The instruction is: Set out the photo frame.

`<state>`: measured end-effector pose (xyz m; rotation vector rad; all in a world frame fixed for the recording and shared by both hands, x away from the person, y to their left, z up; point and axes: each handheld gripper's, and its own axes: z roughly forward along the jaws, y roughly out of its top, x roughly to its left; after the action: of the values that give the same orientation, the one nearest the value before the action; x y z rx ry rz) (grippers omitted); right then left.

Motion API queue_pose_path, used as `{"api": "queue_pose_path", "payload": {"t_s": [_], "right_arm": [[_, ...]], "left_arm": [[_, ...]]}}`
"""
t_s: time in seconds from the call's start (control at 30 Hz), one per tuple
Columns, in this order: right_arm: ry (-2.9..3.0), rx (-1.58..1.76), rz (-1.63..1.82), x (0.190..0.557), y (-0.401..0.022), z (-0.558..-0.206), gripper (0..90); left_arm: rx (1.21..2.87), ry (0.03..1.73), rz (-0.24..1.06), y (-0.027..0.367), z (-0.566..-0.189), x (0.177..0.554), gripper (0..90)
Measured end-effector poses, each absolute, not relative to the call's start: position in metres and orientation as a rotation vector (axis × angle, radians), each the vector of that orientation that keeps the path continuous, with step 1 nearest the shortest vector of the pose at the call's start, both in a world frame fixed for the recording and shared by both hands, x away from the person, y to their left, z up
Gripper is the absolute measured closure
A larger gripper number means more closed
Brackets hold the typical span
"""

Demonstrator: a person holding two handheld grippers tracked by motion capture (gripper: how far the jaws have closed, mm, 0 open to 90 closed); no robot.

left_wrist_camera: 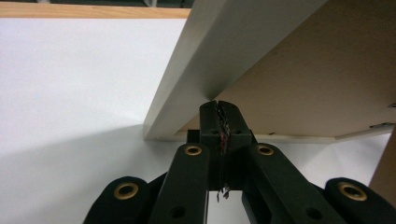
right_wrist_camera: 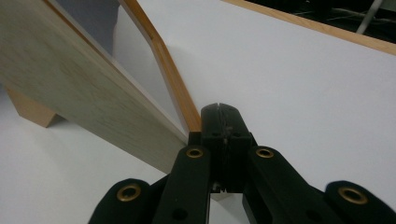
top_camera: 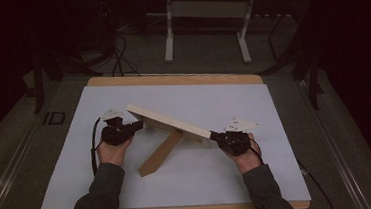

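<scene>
Room dim, dark and murky beyond the white table top (top_camera: pixel 129 179), which catches the light. High view soft and grainy. Gripper views brighter; soft shadow under the wooden panel (left_wrist_camera: pixel 289 70), near jaws slightly blurred.

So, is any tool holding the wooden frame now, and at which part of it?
Neither tool grips it. The left tool is shut, its tip against the frame near its left end; the right tool is shut, at the right end.

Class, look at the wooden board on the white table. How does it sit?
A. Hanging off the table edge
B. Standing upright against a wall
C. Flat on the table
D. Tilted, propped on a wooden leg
D: the wooden board slants above the table, with its wooden leg reaching down to the surface.
</scene>
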<state>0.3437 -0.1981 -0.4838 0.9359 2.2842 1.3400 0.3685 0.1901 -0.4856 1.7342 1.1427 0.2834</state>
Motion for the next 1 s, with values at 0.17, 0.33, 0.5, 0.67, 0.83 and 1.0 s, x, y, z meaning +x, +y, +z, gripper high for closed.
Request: {"api": "queue_pose_path", "payload": {"t_s": [0.17, 0.33, 0.5, 0.67, 0.83, 1.0], "right_arm": [[2.289, 0.931, 1.338, 0.343, -0.198, -0.484, 89.9], [2.295, 0.922, 1.335, 0.343, -0.197, -0.483, 89.9], [2.304, 0.911, 1.333, 0.34, -0.196, -0.483, 89.9], [2.308, 0.906, 1.334, 0.339, -0.194, -0.483, 89.9], [2.319, 0.894, 1.339, 0.337, -0.193, -0.484, 89.9], [2.326, 0.883, 1.34, 0.334, -0.191, -0.484, 89.9]], "left_arm": [[1.728, 1.152, 0.287, 0.191, -0.486, 0.37, 90.0], [1.731, 1.155, 0.286, 0.19, -0.485, 0.372, 90.0], [1.737, 1.158, 0.281, 0.184, -0.485, 0.377, 90.0], [1.747, 1.157, 0.274, 0.179, -0.485, 0.382, 90.0], [1.746, 1.171, 0.271, 0.176, -0.485, 0.389, 90.0], [1.738, 1.177, 0.263, 0.175, -0.486, 0.393, 90.0]]}}
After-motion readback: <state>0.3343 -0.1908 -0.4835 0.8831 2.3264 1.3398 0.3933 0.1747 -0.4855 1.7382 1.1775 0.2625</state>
